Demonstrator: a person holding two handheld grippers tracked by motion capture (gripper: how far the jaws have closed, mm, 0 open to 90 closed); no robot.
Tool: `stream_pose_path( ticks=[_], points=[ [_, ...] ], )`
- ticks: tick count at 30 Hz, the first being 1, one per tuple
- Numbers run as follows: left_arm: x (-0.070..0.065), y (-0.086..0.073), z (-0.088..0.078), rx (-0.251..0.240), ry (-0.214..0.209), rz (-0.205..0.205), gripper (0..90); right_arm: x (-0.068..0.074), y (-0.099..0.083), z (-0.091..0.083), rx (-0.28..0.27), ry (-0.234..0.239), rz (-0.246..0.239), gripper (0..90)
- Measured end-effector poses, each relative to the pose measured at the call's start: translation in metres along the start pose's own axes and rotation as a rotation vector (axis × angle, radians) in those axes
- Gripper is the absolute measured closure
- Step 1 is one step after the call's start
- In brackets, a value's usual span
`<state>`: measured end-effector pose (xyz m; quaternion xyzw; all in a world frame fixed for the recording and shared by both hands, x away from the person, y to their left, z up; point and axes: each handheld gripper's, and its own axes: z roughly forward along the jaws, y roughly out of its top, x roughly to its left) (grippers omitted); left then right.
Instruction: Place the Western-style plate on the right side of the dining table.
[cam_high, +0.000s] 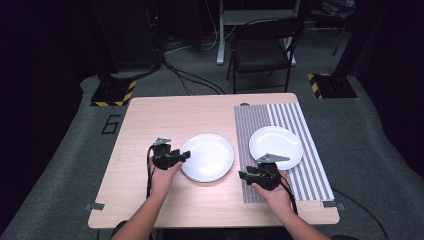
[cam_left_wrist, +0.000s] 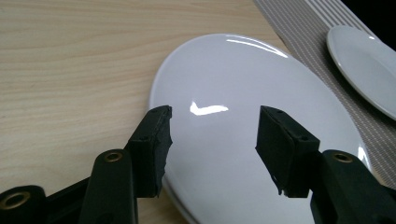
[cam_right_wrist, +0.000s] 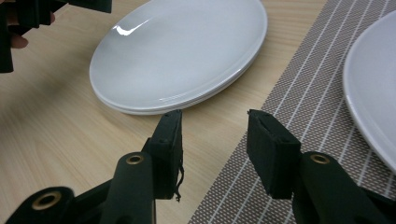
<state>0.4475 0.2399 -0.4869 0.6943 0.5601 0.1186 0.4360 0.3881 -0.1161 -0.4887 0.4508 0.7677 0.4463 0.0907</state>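
A stack of white plates (cam_high: 207, 157) lies in the middle of the wooden table (cam_high: 150, 120). A single white plate (cam_high: 276, 145) rests on a grey striped placemat (cam_high: 310, 170) to its right. My left gripper (cam_high: 186, 156) hovers at the stack's left rim. In the left gripper view it (cam_left_wrist: 214, 122) is open over the top plate (cam_left_wrist: 243, 84), gripping nothing. My right gripper (cam_high: 242, 175) sits at the placemat's near left edge and points toward the stack. Its jaws (cam_right_wrist: 214, 122) stand open and empty, short of the stack (cam_right_wrist: 187, 46).
The single plate (cam_right_wrist: 373, 79) lies to the right of my right gripper, on the placemat (cam_right_wrist: 289, 93). A dark folding chair (cam_high: 262, 47) stands beyond the table's far edge. Cables run over the floor behind. Bare wood lies left of the stack.
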Motion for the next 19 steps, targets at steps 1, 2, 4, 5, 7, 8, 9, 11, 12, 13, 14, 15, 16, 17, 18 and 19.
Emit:
stream_pose_path(
  ticks=[1, 2, 4, 5, 7, 8, 9, 11, 12, 13, 14, 15, 16, 17, 18, 19],
  points=[
    [0.002, -0.001, 0.0, 0.002, 0.005, -0.001, 44.6, 0.001, -0.001, 0.001, 0.003, 0.004, -0.007, 55.2],
    [0.004, -0.002, -0.001, 0.004, 0.012, -0.004, 44.6, 0.001, -0.002, 0.003, 0.007, 0.009, -0.013, 54.8],
    [0.009, -0.005, -0.001, -0.002, 0.031, -0.002, 44.5, 0.002, -0.005, 0.006, 0.02, 0.02, -0.028, 54.2],
    [0.011, -0.006, -0.001, -0.001, 0.039, 0.008, 44.6, 0.003, -0.007, 0.008, 0.028, 0.022, -0.036, 54.0],
    [0.015, -0.008, -0.001, 0.001, 0.056, 0.019, 44.5, 0.004, -0.009, 0.01, 0.038, 0.018, -0.05, 53.4],
    [0.017, -0.01, 0.0, -0.001, 0.058, 0.002, 44.6, 0.004, -0.01, 0.012, 0.036, 0.014, -0.057, 53.2],
    [0.02, -0.012, 0.001, -0.001, 0.055, -0.011, 44.6, 0.004, -0.012, 0.013, 0.038, 0.016, -0.055, 53.2],
    [0.026, -0.013, 0.002, 0.011, 0.062, -0.023, 44.6, 0.004, -0.014, 0.017, 0.039, 0.008, -0.071, 53.1],
    [0.028, -0.014, 0.002, 0.016, 0.065, -0.026, 44.6, 0.005, -0.015, 0.018, 0.037, 0.003, -0.079, 53.0],
    [0.03, -0.014, 0.002, 0.014, 0.067, -0.04, 44.6, 0.006, -0.016, 0.019, 0.039, -0.001, -0.093, 52.9],
    [0.032, -0.014, 0.002, 0.015, 0.072, -0.038, 44.6, 0.007, -0.016, 0.02, 0.04, -0.003, -0.11, 52.8],
    [0.033, -0.014, 0.002, 0.013, 0.079, -0.042, 44.4, 0.008, -0.017, 0.02, 0.04, -0.004, -0.114, 52.4],
    [0.035, -0.014, 0.002, 0.013, 0.087, -0.04, 44.0, 0.008, -0.017, 0.021, 0.038, -0.009, -0.124, 51.8],
    [0.036, -0.014, 0.002, 0.019, 0.094, -0.038, 43.9, 0.009, -0.017, 0.021, 0.038, -0.011, -0.139, 51.2],
    [0.037, -0.014, 0.003, 0.023, 0.103, -0.04, 43.9, 0.009, -0.018, 0.022, 0.041, -0.009, -0.144, 51.1],
    [0.039, -0.014, 0.003, 0.025, 0.105, -0.031, 43.5, 0.009, -0.018, 0.023, 0.045, -0.012, -0.151, 50.7]
  ],
)
